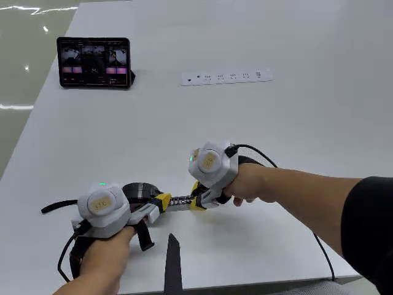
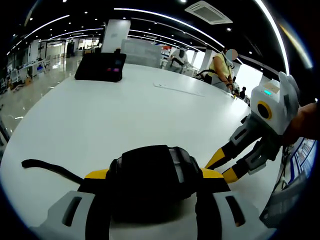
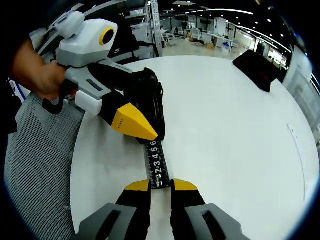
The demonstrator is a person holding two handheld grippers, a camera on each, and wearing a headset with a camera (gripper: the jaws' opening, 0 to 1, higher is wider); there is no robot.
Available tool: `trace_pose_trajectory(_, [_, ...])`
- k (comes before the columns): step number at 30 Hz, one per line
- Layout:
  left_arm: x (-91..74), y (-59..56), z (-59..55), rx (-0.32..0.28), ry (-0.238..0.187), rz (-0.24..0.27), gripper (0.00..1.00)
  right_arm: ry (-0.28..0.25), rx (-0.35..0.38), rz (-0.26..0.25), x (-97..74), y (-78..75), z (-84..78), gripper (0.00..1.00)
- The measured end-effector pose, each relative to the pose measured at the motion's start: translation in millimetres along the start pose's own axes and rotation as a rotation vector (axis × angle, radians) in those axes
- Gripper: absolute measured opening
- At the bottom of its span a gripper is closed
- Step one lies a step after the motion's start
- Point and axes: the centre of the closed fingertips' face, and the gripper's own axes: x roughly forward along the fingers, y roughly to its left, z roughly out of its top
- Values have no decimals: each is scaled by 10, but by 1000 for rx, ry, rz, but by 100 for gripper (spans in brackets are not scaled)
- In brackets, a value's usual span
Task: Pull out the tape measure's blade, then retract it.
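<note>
My left gripper (image 1: 161, 201) is shut on the black tape measure case (image 1: 140, 192), which rests on the white table (image 1: 276, 123). In the left gripper view the case (image 2: 150, 182) sits between the yellow jaw tips of the left gripper (image 2: 155, 175). A short length of black blade (image 1: 179, 201) with white numerals reaches from the case to my right gripper (image 1: 196, 203). In the right gripper view the blade (image 3: 156, 162) runs down into the right gripper (image 3: 161, 186), whose jaws are shut on its end. The case's black strap (image 1: 58, 206) trails off to the left.
A tablet (image 1: 93, 61) stands at the far left of the table, and a white power strip (image 1: 227, 77) lies at the back centre. A dark pointed object (image 1: 172, 264) sits at the near edge. People stand far off (image 2: 222, 65).
</note>
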Motion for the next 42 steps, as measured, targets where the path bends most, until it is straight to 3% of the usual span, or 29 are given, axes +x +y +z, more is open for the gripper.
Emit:
trace_pose_trajectory(20, [8, -5, 6, -6, 4, -3, 64, -67, -36, 1, 80, 66, 154, 11])
trace_pose_trajectory(42, [4, -10, 5, -10, 6, -5, 64, -83, -40, 5, 157, 64, 264, 11])
